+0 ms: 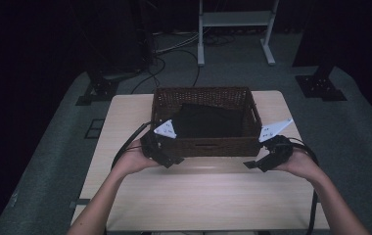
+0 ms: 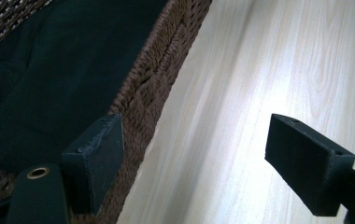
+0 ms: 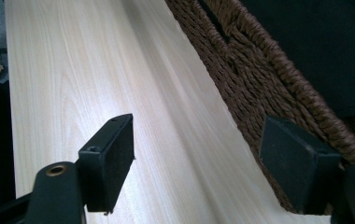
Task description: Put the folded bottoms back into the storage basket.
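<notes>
**benchfan:** Wicker basket (image 1: 206, 146) with a black cloth (image 1: 204, 121) folded inside it, on the pale wood table (image 1: 198, 196). The left gripper (image 1: 170, 157) sits at the basket's near left corner and the right gripper (image 1: 253, 164) at its near right corner. Both sets of jaws stand open with nothing pinched. In the left gripper view the basket wall (image 2: 159, 84) runs just beside one jaw, the other jaw over bare table (image 2: 269, 70). Same mirrored in the right gripper view: wall (image 3: 241, 79) next to one jaw, bare wood (image 3: 96, 70) between the two.

**tinkr_42:** So what's the risk from there?

**benchfan:** If they go for the rim, each jaw nearest the wall has to clear the weave. Looks to me like a jaw could catch on the braid and shove the basket along the table instead of straddling it. Uneven closing could also twist it.

**tinkr_42:** Anything in the way?

**benchfan:** Not much near the jaws. Beyond the basket there's a white frame (image 1: 235, 29) and cables (image 1: 174, 54) on the floor, well apart. The cloth sits inside, past the wall from both jaws.
</notes>
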Demonstrator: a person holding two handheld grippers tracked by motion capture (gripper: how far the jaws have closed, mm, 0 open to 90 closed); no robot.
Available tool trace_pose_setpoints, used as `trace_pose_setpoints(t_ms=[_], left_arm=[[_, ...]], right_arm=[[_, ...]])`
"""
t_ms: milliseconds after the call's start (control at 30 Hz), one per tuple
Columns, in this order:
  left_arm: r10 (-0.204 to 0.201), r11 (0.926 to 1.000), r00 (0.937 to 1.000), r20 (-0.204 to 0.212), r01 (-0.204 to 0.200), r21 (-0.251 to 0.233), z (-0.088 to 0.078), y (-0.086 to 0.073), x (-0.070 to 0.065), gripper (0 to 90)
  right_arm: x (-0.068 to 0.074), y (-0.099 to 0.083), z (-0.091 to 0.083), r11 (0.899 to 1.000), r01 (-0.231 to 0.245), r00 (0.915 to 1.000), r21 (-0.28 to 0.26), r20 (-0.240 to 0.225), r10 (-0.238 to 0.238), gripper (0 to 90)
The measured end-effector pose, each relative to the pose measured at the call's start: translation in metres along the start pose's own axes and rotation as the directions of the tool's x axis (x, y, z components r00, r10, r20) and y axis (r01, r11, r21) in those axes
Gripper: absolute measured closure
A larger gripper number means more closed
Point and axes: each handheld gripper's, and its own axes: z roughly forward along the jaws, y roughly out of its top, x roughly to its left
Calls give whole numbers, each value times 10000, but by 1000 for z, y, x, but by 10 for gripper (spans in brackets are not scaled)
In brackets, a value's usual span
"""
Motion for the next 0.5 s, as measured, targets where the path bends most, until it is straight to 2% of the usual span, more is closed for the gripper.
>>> trace_pose_setpoints(t_ms=[133,500], left_arm=[[-148,9999,9999,22,148,-43,2,-5,-3,186],[-247,9996,9996,126,249,-149,6,-14,-10,184]], right_arm=[[2,-2,0,10000,5,10000,4,27,-5,249],[5,-13,5,9999,-165,9999,18,37,165,247]])
